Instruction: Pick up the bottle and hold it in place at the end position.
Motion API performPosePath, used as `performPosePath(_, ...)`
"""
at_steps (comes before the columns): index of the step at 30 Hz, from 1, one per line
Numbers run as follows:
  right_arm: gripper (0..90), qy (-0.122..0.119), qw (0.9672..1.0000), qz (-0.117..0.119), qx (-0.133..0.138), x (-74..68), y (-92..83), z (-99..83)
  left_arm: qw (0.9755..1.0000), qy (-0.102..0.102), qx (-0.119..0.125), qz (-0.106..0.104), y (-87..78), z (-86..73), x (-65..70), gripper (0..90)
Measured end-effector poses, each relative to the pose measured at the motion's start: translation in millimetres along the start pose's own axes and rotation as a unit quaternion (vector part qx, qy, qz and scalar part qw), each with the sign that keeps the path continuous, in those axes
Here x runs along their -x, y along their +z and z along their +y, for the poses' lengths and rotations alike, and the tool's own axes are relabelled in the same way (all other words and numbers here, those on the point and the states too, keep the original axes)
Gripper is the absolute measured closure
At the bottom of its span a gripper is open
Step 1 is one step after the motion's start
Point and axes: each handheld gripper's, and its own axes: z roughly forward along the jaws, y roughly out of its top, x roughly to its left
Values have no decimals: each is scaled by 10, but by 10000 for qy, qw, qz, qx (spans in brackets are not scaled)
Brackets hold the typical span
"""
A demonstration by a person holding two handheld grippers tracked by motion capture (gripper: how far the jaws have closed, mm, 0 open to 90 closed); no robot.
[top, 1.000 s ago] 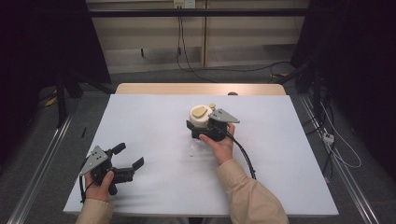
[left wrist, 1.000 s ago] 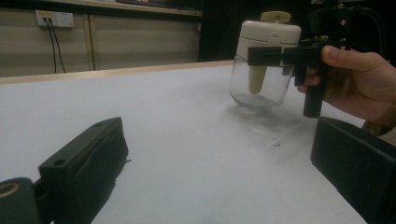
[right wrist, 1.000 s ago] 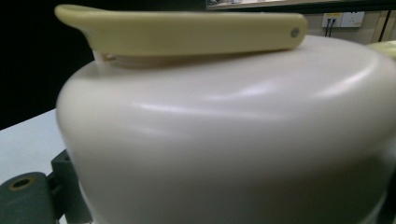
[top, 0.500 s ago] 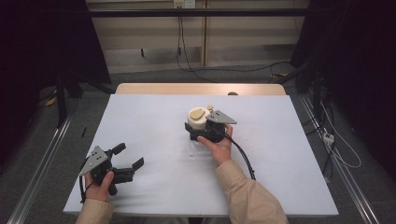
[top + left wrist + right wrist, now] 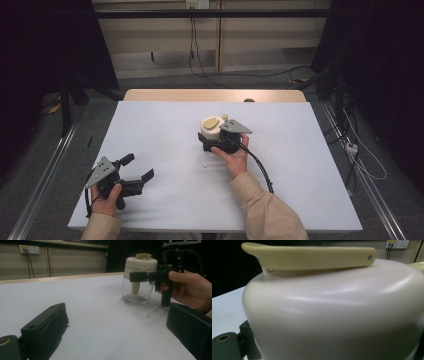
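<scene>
A glass jar [image 5: 212,128] with a cream lid and a flat yellow handle on top stands upright near the middle of the white table [image 5: 300,150]. My right gripper [image 5: 207,139] is shut on the jar just under the lid. In the left gripper view one black jaw crosses the front of the jar [image 5: 138,277], and a hand holds the right gripper [image 5: 135,277]. The cream lid [image 5: 337,310] looms close in the right gripper view. My left gripper [image 5: 139,166] rests open at the front left of the table, its jaws wide apart with nothing between them.
A few small crumbs [image 5: 204,165] lie on the table just in front of the jar. A wooden strip [image 5: 215,95] borders the table's far edge. Metal rails run along both sides, and cables [image 5: 360,155] lie on the floor at the right.
The jar and the right gripper have shifted slightly toward the person. The left gripper has stayed in place.
</scene>
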Motion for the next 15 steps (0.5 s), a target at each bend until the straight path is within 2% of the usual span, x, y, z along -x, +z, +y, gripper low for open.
performPosePath(15,70,36,10000,14,-45,17,18,-29,10000,-18,-30,-38,6,-4,0,32)
